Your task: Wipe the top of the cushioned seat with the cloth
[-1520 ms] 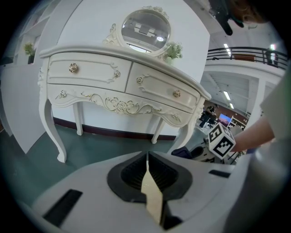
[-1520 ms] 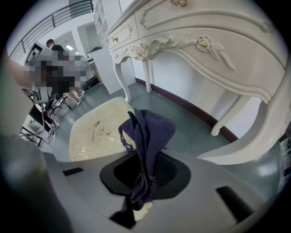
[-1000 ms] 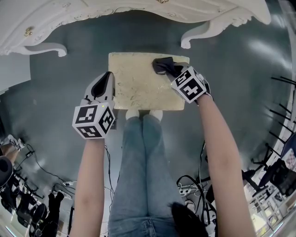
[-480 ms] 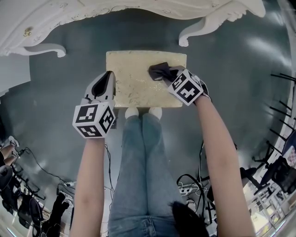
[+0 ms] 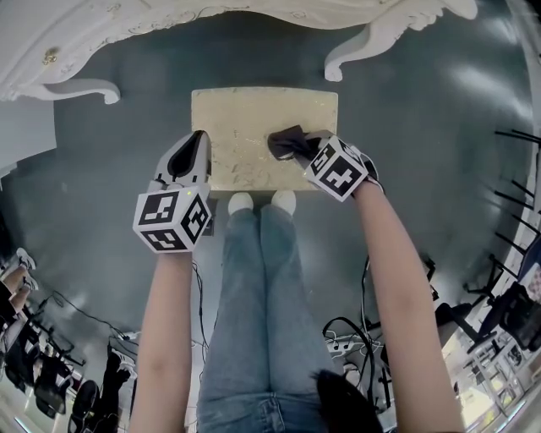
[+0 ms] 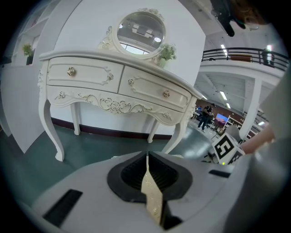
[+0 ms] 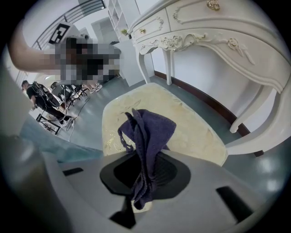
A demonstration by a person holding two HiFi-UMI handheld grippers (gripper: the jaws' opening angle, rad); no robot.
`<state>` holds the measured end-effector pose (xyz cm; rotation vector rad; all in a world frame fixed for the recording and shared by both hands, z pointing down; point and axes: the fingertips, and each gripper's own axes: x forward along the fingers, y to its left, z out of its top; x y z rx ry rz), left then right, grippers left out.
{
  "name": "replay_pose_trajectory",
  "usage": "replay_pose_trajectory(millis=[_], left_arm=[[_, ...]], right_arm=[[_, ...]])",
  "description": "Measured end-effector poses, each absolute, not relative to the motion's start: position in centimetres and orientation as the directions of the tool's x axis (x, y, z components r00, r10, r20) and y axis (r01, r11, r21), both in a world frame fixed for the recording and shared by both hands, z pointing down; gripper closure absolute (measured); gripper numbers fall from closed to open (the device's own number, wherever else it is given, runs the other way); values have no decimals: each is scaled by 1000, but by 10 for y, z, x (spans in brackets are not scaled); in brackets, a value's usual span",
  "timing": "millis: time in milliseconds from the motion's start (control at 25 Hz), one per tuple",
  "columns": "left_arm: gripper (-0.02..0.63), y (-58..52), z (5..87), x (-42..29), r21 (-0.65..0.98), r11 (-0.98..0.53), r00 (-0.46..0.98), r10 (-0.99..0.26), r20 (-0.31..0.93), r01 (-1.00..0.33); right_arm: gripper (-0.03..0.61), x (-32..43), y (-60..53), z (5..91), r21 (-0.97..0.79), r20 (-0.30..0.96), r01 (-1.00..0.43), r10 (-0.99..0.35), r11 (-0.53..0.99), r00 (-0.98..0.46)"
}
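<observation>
The cushioned seat (image 5: 245,114) is a cream-gold rectangle on the dark floor, just in front of my feet. My right gripper (image 5: 303,149) is shut on a dark purple cloth (image 5: 286,141), which rests on the seat's right half, near the front. In the right gripper view the cloth (image 7: 148,132) bunches up from between the jaws, with the seat (image 7: 191,123) beyond it. My left gripper (image 5: 199,140) sits at the seat's left edge. Its jaws are closed on a thin strip of the seat's gold fabric (image 6: 152,195).
A white carved dressing table (image 5: 169,25) stands right behind the seat, with one curved leg (image 5: 355,49) close to the seat's far right corner. My shoes (image 5: 260,202) touch the seat's near edge. Cables (image 5: 355,338) lie on the floor behind me.
My right gripper has dragged the cloth leftward and nearer to me across the seat. The left gripper has stayed at the seat's left edge.
</observation>
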<state>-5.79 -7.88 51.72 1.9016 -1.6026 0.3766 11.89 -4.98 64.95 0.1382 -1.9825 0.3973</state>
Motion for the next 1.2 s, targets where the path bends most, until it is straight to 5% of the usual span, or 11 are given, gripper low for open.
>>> replay_pose_trajectory(millis=[1200], left_arm=[[600,-57,525,-50,287,-89,249,-768,590,-954]], right_arm=[[534,130,32,649,-287,891,-304,136,908,-434]])
